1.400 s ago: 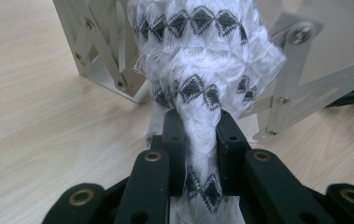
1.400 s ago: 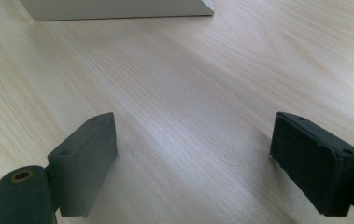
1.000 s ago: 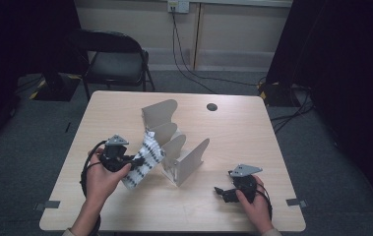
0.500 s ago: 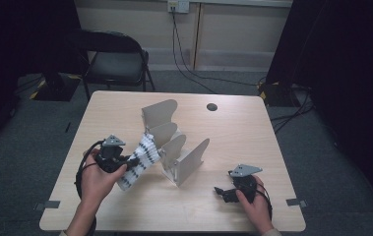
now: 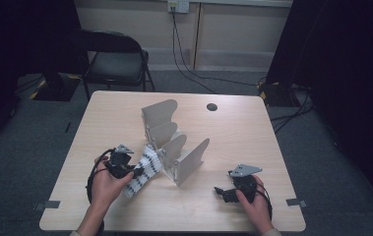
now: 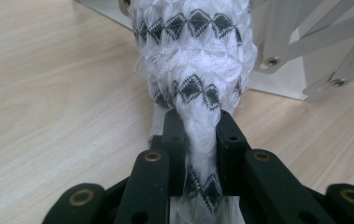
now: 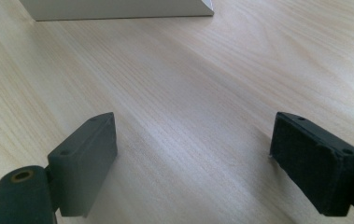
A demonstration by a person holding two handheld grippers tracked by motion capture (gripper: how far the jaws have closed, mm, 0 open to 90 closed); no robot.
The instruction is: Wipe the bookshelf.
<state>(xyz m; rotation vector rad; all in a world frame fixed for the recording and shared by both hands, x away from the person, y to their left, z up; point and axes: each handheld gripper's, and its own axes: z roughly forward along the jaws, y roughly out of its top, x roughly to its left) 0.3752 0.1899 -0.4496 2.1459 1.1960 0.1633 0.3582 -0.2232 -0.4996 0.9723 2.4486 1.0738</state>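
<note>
High view: one wooden table carries one grey rack of four curved upright fins, and one rolled white cloth with black diamond bands lies at the rack's left foot, resting on the table. Two hands hold two black grippers. The left gripper has its jaws clamped on the fluffy knitted cloth. The right gripper sits near the table's front right, jaws wide apart over bare wood grain.
</note>
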